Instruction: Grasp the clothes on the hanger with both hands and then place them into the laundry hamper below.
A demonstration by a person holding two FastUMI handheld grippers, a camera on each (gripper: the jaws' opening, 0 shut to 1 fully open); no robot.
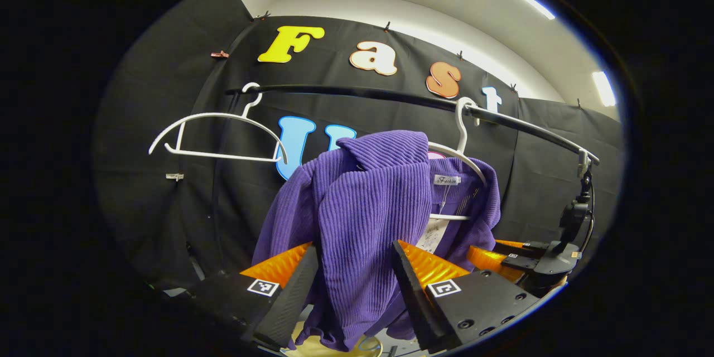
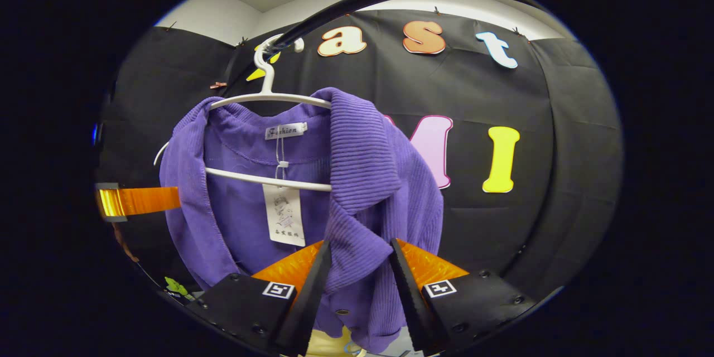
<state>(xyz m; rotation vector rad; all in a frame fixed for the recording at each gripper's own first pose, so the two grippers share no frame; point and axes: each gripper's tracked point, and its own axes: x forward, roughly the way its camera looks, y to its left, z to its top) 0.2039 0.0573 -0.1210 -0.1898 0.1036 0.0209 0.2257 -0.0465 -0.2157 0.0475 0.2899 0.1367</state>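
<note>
Hanging: purple ribbed cardigan [image 2: 357, 178], paper tag inside, on white hanger [image 2: 268, 101] at rail [image 1: 390, 96] right end.
Left gripper [image 1: 354, 284]: fingers closed on cardigan.
Right gripper [image 2: 357, 284]: fingers closed on cardigan front.

I see a purple ribbed-knit cardigan [image 2: 357, 178] draped on a white plastic hanger [image 2: 268, 97], its collar open and a paper tag dangling at the neck. In the left gripper view the garment [image 1: 362, 217] hangs bunched, the hanger [image 1: 463, 150] at its two o'clock.
</note>
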